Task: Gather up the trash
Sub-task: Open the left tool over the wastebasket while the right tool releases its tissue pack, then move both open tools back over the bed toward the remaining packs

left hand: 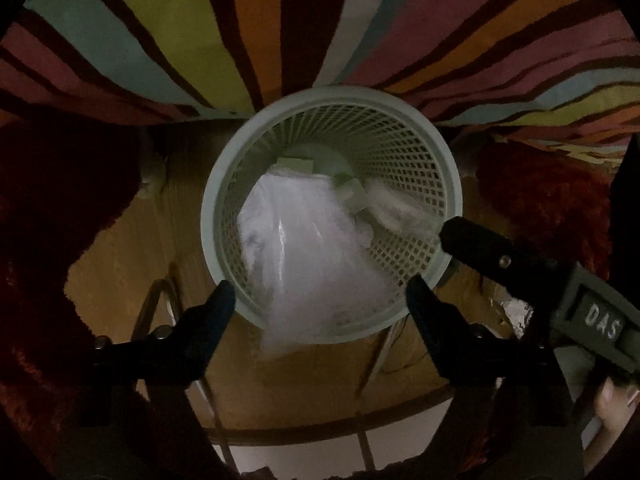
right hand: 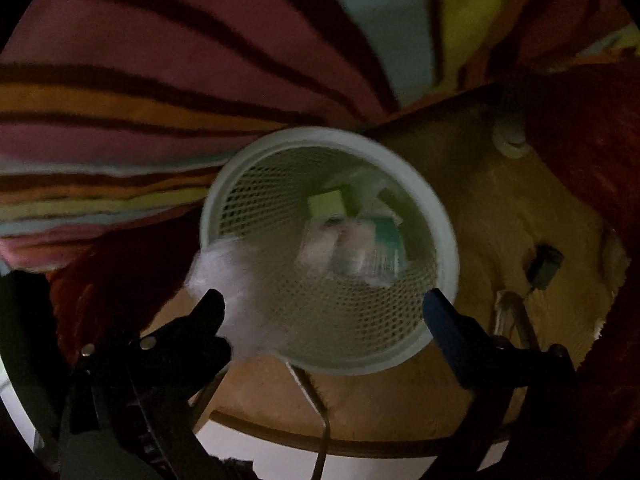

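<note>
A white mesh wastebasket (left hand: 209, 216) stands on a wooden top, seen from above. A clear plastic bag (left hand: 304, 248) fills its near half and spills over the near rim. Green paper scraps (left hand: 298, 166) lie deeper inside. My left gripper (left hand: 320, 300) hangs open over the near rim; the bag lies between its fingers, which do not press on it. In the right wrist view the basket (right hand: 320, 136) is blurred, and the bag (right hand: 224, 276) bulges over its left rim beside my left-hand finger. My right gripper (right hand: 324, 308) is wide open, gripping nothing. One of its fingers (left hand: 472, 240) reaches over the rim.
A multicoloured striped cloth (left hand: 280, 32) lies behind the basket, with dark red shaggy fabric (left hand: 60, 208) on both sides. A crumpled foil scrap (left hand: 516, 312) lies on the wood at the right. Thin metal rods (right hand: 316, 396) run under the basket. A hand (left hand: 612, 404) holds the right gripper.
</note>
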Tool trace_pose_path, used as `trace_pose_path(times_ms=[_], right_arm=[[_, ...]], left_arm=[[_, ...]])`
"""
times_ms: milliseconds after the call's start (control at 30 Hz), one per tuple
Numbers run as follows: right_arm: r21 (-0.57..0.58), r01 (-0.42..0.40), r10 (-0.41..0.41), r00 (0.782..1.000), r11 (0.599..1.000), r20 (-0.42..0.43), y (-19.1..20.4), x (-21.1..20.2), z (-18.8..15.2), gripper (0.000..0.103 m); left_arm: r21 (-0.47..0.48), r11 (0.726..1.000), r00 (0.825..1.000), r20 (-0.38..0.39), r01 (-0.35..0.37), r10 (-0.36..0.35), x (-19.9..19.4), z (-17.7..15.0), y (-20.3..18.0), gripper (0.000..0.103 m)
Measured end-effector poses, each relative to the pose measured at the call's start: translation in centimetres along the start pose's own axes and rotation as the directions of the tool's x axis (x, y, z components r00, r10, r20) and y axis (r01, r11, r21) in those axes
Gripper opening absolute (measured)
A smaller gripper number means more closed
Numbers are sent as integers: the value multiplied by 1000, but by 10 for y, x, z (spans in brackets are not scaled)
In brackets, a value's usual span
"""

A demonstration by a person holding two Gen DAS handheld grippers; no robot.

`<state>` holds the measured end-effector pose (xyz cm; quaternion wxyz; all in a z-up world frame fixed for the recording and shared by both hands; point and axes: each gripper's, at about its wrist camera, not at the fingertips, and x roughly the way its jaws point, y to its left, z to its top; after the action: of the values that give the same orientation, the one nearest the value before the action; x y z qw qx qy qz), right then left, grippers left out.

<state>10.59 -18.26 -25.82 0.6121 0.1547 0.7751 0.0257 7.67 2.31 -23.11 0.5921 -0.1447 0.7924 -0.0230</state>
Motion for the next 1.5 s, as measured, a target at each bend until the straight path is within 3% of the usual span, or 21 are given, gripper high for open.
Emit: trace_pose_path(times_ms=[167, 567, 1000, 1100, 1267, 1433, 1500], right_arm=[[45, -11, 10, 1000, 999, 26, -6, -3, 2, 95], [30, -4, 2, 998, 1000, 55, -4, -8, -4, 95], [-32, -63, 68, 976, 998, 207, 2, -59, -24, 95], [-84, -43, 65, 958, 996, 280, 11, -80, -31, 95], [-172, 4, 71, 902, 985, 426, 26, -117, -39, 95], [-244, 66, 87, 819, 967, 568, 41, -150, -43, 95], [-273, 92, 102, 778, 958, 620, 48, -164, -46, 95]], left_arm=[[-3, 1000, 1000, 4, -7, 7, 1, 2, 0, 88], [-37, 999, 1000, 25, 12, -11, -5, -3, 9, 88], [-16, 1000, 988, 154, 5, -2, -42, -23, 5, 88], [0, 1000, 975, 221, -12, 11, -61, -31, 2, 88], [43, 997, 944, 327, -65, 48, -91, -40, -1, 88], [33, 996, 894, 443, -87, 63, -125, -47, 0, 88], [22, 996, 863, 502, -89, 66, -142, -51, 0, 88]])
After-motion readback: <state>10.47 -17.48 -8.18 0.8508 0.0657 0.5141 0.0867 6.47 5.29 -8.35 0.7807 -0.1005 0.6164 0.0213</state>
